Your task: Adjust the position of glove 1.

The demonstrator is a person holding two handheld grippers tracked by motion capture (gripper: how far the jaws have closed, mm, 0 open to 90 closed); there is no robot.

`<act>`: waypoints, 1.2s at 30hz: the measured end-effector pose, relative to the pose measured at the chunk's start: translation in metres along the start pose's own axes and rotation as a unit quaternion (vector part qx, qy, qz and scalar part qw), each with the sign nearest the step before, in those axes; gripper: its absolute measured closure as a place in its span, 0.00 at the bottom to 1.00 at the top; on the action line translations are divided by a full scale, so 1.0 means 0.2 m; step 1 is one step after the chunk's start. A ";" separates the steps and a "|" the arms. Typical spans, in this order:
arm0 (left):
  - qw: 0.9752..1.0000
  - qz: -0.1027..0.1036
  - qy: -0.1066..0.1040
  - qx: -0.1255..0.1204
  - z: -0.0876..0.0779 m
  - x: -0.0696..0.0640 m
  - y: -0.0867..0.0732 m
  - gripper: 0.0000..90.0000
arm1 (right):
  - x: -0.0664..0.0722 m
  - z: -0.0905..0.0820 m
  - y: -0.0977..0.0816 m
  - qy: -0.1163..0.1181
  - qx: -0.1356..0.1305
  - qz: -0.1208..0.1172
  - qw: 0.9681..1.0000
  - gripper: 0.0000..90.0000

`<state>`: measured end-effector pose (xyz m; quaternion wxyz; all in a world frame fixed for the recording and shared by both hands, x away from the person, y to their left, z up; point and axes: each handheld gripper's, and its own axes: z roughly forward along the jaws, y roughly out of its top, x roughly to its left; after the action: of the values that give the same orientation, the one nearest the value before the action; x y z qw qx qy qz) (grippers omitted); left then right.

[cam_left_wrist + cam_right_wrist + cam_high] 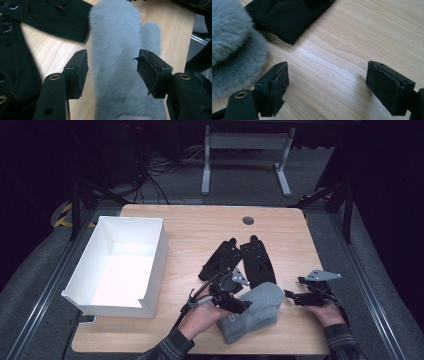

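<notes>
Grey fuzzy mitten (pixel 252 310) is lying near-centre on the counter (pixel 200 230), my left gripper (pixel 112 72) hovering over it, jaws half open, not pinching. Right gripper (pixel 327 87) is gaping wide, empty. Fur risks slipping on shallow bite.

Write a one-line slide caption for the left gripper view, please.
Open left gripper poised over a grey mitten, black gloves beside it.
</notes>
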<state>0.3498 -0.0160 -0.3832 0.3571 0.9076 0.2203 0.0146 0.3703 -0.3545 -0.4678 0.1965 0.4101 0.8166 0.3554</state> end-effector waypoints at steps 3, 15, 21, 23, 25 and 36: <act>1.000 -0.005 -0.002 0.001 -0.02 0.04 -0.04 0.51 | 0.00 0.00 0.00 0.001 -0.001 0.001 1.000 0.21; 0.999 -0.038 0.022 0.009 -0.11 0.14 -0.28 0.85 | 0.00 0.00 0.00 0.001 -0.001 0.001 1.000 0.21; 0.998 -0.046 0.006 0.037 -0.07 0.13 -0.34 1.00 | 0.00 0.00 0.00 0.000 0.000 0.001 1.000 0.21; 0.998 -0.047 -0.006 0.036 -0.08 0.11 -0.34 1.00 | 0.00 0.00 0.00 0.000 0.000 0.001 1.000 0.21; 0.998 -0.046 -0.017 0.029 -0.09 0.10 -0.33 1.00 | 0.00 0.00 0.00 0.000 0.000 0.001 1.000 0.21; 0.998 -0.038 -0.029 0.028 -0.06 0.06 -0.29 0.98 | 0.00 0.00 0.00 0.000 0.000 0.001 1.000 0.21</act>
<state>0.3356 0.0326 -0.4137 0.3378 0.9083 0.2446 -0.0320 0.3702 -0.3543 -0.4679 0.1961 0.4108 0.8162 0.3559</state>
